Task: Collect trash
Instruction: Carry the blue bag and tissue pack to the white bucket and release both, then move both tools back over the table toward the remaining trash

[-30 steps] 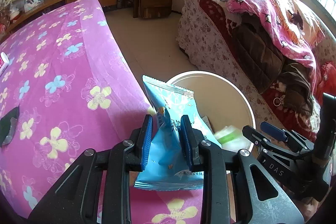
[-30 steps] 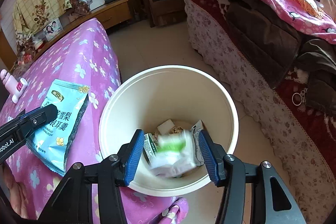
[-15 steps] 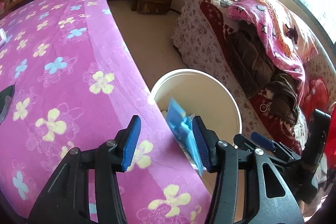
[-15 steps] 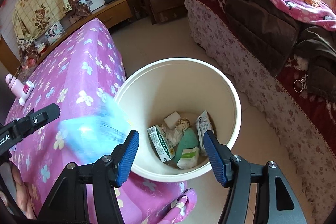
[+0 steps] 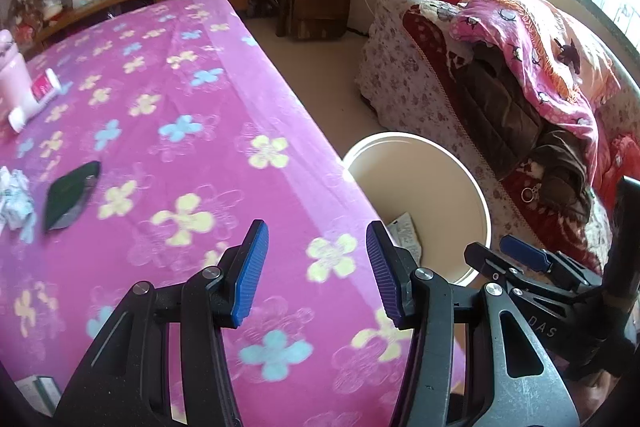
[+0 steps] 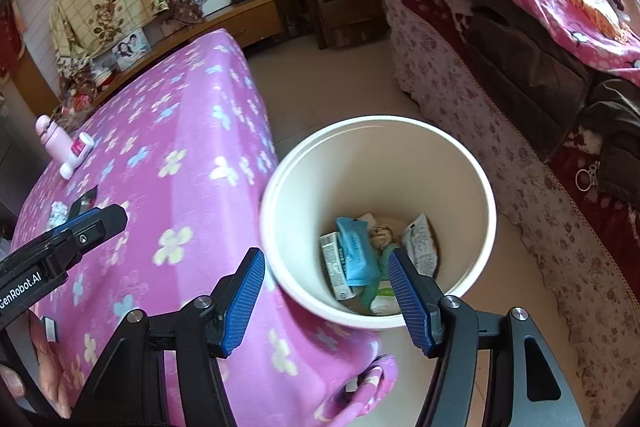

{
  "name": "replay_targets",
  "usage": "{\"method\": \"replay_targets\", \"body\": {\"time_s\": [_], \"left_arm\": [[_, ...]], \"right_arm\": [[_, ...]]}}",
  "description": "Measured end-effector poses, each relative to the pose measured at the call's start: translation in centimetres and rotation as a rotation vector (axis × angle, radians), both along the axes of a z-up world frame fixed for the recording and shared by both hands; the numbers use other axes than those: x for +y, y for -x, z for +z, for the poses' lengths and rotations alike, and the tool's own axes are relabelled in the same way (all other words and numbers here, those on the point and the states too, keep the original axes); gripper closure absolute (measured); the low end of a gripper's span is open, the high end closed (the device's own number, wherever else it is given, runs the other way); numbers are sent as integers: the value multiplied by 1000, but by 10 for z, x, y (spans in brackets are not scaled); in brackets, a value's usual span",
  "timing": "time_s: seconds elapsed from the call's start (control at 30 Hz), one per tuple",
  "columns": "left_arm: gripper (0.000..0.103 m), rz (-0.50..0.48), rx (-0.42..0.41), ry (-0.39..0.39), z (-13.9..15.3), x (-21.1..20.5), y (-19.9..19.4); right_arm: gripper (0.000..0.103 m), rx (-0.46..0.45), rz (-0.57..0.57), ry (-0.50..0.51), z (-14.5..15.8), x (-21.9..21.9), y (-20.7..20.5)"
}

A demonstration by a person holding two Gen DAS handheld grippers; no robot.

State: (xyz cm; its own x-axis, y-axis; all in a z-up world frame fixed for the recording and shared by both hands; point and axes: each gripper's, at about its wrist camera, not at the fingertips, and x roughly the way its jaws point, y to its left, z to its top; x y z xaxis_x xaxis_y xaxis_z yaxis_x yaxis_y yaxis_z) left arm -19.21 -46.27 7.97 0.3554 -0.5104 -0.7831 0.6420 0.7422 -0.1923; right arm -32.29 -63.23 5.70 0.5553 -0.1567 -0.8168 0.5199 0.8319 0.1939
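Both tools are seen spread apart and holding nothing: the left tool [image 5: 316,267] hangs over the near edge of the table [image 5: 168,131], and the right tool [image 6: 326,291] hangs at the rim of the bin [image 6: 490,211], which stands on the floor just beside the table's edge. In the lower middle of the right wrist view, a blue packet [image 6: 356,253] lies inside the bin among other wrappers and a small white carton [image 6: 334,267]. A drop-off is judged to be just finished, with the next pick-up in hand.

More trash is left on the table at the left of the left wrist view: a dark wrapper [image 5: 70,197] and, just beside it, a crumpled white wad [image 5: 14,201]. A pink bottle [image 5: 12,83] and a white tube with a red label [image 5: 34,99] lie at the upper left; whether these count as trash cannot be told. The next move is judged to call for a reach leftward across the table, with the spread fingers lowered flat around the thin dark wrapper.

On the left tool's body, as shown at the left edge of the right wrist view, "Robot.AI" can be read; "DAS" is printed on the right tool in the left wrist view. Print on the packets is too small to be read.
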Motion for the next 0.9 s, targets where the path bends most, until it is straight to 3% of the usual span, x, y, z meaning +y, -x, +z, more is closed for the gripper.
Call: {"method": "replay_targets", "body": {"time_s": [0.23,0.7,0.9], "left_arm": [[54,15,10,-15,0,44,12],[54,48,100,-102,-32,186,56],[54,112,112,-114,-43,217,36]], "right_arm": [[38,-5,58,2,7,30,-8],[38,-25,218,-1,23,119,-48],[37,-17,298,3,23,160,-73]]}}
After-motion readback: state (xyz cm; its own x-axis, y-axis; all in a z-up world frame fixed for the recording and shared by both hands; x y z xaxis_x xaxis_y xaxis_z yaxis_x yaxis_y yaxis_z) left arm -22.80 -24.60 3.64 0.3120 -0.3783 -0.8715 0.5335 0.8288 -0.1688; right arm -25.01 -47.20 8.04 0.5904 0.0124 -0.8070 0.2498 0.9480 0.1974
